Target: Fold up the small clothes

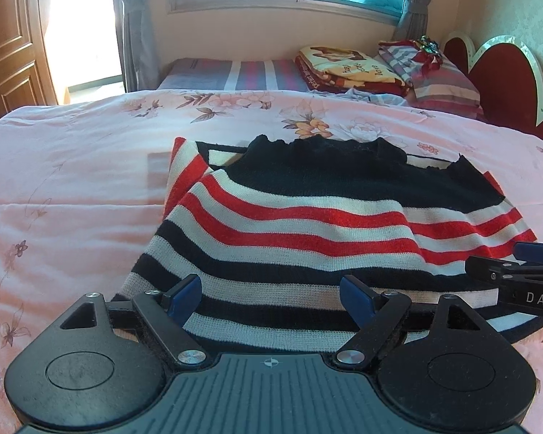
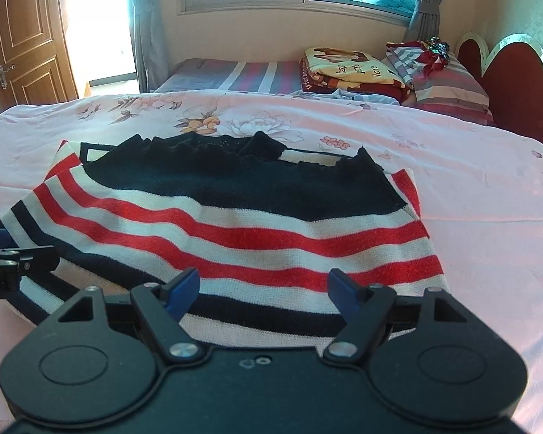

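A knitted sweater (image 1: pixel 307 217) with red, white and black stripes lies partly folded on the pink bedspread, its black top part doubled over toward the window. In the left wrist view my left gripper (image 1: pixel 269 289) stands open over the sweater's near left edge, the blue pads wide apart and the cloth lying flat below them. My right gripper (image 1: pixel 517 264) pokes in from the right edge there. In the right wrist view the right gripper (image 2: pixel 264 284) is open over the near right part of the sweater (image 2: pixel 235 231), and the left gripper (image 2: pixel 3 249) shows at the left edge.
The pink floral bedspread (image 1: pixel 90 181) spreads wide on all sides. At the far end lie a folded yellow and red blanket (image 1: pixel 347 65) and striped pillows (image 1: pixel 441 79) against a red heart-shaped headboard (image 1: pixel 503 72). A wooden door (image 1: pixel 7 36) stands at left.
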A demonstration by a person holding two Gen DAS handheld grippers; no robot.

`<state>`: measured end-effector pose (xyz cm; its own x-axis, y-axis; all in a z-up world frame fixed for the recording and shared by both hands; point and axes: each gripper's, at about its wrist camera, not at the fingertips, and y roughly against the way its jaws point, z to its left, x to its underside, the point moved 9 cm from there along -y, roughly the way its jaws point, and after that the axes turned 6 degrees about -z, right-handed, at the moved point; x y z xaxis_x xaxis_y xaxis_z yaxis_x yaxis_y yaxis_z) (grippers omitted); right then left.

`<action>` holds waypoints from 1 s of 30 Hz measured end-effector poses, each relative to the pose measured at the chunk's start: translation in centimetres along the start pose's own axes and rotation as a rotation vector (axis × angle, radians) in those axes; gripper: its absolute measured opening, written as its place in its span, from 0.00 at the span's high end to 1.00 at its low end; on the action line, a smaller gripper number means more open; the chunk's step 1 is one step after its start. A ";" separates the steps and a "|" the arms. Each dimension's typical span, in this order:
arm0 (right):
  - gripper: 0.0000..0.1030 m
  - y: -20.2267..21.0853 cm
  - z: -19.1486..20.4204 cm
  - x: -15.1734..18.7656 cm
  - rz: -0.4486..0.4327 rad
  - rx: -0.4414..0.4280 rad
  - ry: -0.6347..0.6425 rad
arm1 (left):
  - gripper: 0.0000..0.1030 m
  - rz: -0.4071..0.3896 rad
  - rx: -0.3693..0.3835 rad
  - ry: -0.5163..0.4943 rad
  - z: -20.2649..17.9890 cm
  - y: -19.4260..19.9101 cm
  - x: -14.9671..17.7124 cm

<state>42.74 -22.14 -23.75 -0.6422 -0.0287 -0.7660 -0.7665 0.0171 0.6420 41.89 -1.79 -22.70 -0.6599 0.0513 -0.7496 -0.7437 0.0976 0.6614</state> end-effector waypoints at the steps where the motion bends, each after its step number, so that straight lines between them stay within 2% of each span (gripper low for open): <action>1: 0.26 0.2 -0.1 0.1 -0.001 0.000 -0.002 | 0.19 0.006 0.003 0.006 0.0 0.3 0.3; 15: 0.26 2.2 -0.2 1.2 -0.006 0.006 -0.003 | 0.19 0.056 0.025 0.020 -0.9 2.1 3.3; 24: 0.26 2.3 -0.3 2.1 0.005 0.006 -0.003 | 0.18 0.081 0.047 0.070 -0.9 2.0 4.5; 30: 0.26 2.2 -0.3 2.3 0.007 0.006 0.002 | 0.18 0.099 0.073 0.141 -0.4 1.6 5.5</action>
<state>39.55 -22.51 -24.08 -0.6478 -0.0309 -0.7612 -0.7618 0.0232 0.6474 37.05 -1.72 -25.75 -0.7417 -0.0753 -0.6665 -0.6681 0.1713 0.7241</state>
